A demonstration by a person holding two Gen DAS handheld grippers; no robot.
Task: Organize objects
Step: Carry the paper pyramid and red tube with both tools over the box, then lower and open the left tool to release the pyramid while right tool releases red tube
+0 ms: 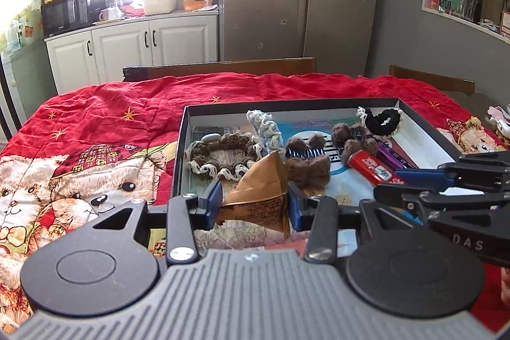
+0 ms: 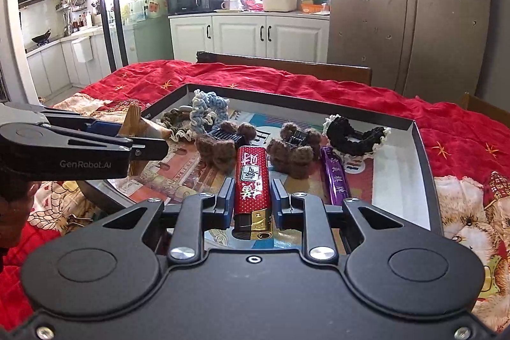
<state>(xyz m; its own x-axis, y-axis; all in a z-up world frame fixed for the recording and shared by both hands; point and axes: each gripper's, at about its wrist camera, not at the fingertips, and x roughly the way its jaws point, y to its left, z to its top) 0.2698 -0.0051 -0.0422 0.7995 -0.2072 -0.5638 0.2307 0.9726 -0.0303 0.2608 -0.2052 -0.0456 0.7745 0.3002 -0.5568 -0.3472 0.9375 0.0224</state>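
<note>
While the left claw [image 1: 253,206] reaches level over the near edge of the shallow box [image 1: 424,139], its blue pads are pressed against both sides of a crumpled gold-brown wrapper [image 1: 258,196], which stands up between them. Seen from the right wrist, that same claw [image 2: 140,136] comes in from the left side, roughly horizontal, with the wrapper [image 2: 137,123] sticking up out of its tip. The right claw [image 2: 250,203] points forward into the box [image 2: 424,155] at a low angle, its fingers [image 2: 224,199] standing apart on either side of a red lighter [image 2: 251,184]; whether the pads touch it I cannot tell. The lighter lies lengthwise between them, its gold-and-black head nearest the camera. Just right of this claw lies a purple stick-shaped packet [image 2: 334,177]. Ahead of it sit brown fuzzy hair clips [image 2: 293,152], and farther ahead, to the right, a black scrunchie [image 2: 357,136]; ahead to the left is a pale blue scrunchie [image 2: 207,110]. The box rests on a red quilt [image 2: 462,129] with bear pictures.
</note>
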